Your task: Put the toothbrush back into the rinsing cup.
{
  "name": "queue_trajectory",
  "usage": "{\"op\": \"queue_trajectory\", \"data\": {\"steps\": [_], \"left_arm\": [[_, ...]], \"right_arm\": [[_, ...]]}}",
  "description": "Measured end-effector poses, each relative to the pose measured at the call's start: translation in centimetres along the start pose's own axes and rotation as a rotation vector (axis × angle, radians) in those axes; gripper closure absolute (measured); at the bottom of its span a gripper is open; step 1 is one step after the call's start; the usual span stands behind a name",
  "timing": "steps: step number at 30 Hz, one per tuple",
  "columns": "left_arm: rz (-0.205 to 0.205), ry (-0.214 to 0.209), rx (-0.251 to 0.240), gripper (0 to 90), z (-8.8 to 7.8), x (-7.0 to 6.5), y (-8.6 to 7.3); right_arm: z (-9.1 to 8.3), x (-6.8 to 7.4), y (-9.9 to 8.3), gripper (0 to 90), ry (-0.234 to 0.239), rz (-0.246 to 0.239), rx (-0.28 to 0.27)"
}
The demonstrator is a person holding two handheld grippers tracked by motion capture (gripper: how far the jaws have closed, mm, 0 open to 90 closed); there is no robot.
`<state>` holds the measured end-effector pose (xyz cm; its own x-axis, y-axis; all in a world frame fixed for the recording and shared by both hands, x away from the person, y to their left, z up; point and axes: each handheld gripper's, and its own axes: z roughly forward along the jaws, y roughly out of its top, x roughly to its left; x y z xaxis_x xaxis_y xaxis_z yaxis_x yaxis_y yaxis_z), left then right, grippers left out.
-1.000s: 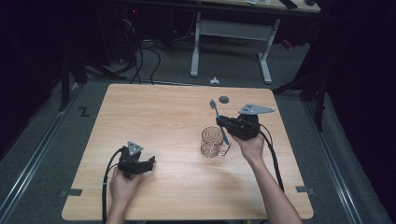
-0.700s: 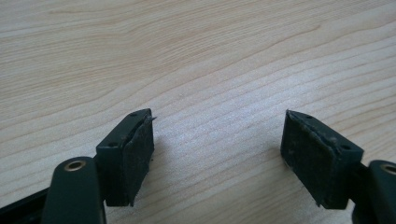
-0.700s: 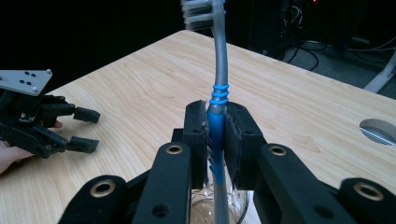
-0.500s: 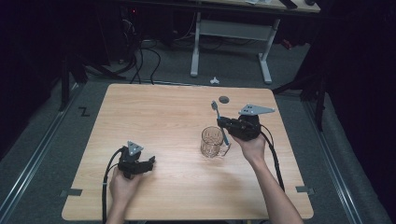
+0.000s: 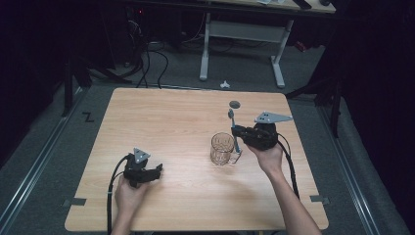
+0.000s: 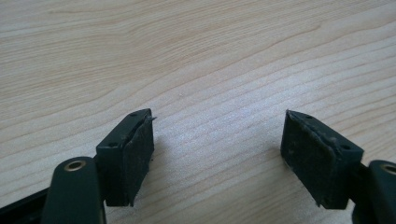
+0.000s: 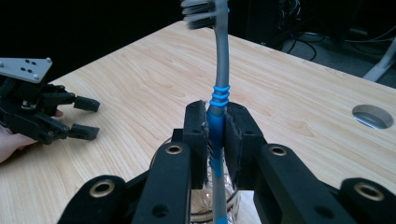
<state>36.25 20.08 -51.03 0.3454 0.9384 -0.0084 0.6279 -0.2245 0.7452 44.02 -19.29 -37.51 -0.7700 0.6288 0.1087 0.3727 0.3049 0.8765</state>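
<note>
Resting low on the wooden table [image 5: 186, 117], the left gripper [image 6: 217, 154] sits with jaws released, while farther off the right gripper [image 7: 215, 140] clamps a grey-and-blue toothbrush [image 7: 219, 70], bristles up, its lower end inside the clear glass mug [image 5: 222, 149].

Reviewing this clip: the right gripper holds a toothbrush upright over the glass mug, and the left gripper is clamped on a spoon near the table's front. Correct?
Not quite. The left gripper holds nothing: the left gripper view shows its jaws open over bare table. The rest stands: the right gripper grips the toothbrush upright over the glass mug.
</note>
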Motion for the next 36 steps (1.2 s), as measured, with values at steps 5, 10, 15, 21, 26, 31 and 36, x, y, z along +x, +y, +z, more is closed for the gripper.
{"op": "queue_trajectory", "data": {"steps": [5, 10, 15, 21, 26, 31, 36], "left_arm": [[0.0, 0.0, 0.0, 26.1, 0.0, 0.0, 0.0], [0.0, 0.0, 0.001, 26.1, 0.0, 0.0, 0.0], [0.001, 0.0, 0.001, 26.2, 0.0, 0.0, 0.0], [0.0, 0.0, 0.0, 26.2, 0.0, 0.0, 0.0], [0.0, 0.0, 0.0, 26.2, 0.0, 0.0, 0.0], [0.0, 0.0, 0.0, 26.1, 0.0, 0.0, 0.0], [0.0, 0.0, 0.0, 26.1, 0.0, 0.0, 0.0]], "right_arm": [[-0.3, -0.2, -0.2, 79.8, -0.008, 0.003, 0.005], [-0.6, -0.2, -0.4, 79.8, -0.017, 0.004, 0.008], [-0.9, -0.1, -0.4, 79.7, -0.029, -0.007, -0.002], [-1.1, 0.0, -0.5, 79.7, -0.031, -0.01, 0.002], [-1.3, -0.1, -0.8, 79.6, -0.031, -0.009, 0.005], [-1.5, -0.1, -1.0, 79.6, -0.032, 0.0, 0.003], [-1.8, -0.3, -1.5, 79.6, -0.034, 0.011, 0.002]]}}
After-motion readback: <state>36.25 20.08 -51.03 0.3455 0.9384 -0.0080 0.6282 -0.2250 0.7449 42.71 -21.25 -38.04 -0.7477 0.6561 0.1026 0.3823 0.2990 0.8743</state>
